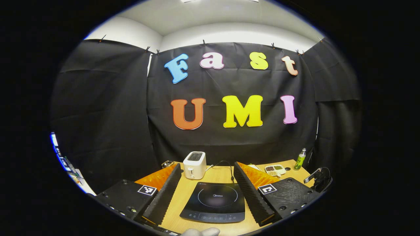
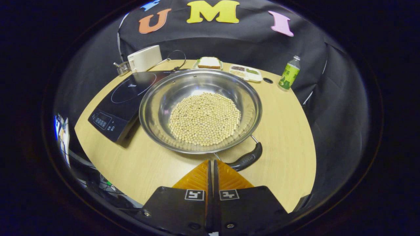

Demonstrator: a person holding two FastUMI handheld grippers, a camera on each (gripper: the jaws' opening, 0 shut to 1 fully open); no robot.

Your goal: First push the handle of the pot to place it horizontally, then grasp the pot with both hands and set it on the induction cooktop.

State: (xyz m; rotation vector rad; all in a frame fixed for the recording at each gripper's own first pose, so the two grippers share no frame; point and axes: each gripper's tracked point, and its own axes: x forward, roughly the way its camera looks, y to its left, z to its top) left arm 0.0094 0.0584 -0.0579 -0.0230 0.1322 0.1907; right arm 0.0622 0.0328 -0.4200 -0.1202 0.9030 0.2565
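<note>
Right gripper view: our closed right gripper (image 2: 211, 163) nears the pot (image 2: 200, 109) handle (image 2: 246, 159); left gripper (image 1: 206, 182) gapes; lifting remains.

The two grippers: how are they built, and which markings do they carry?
Each gripper, the left gripper and the right gripper, has two wedge-shaped fingers on flat black blocks with screws. Every block carries a square black-and-white marker. The left gripper's inner faces are ridged like saw teeth.
</note>
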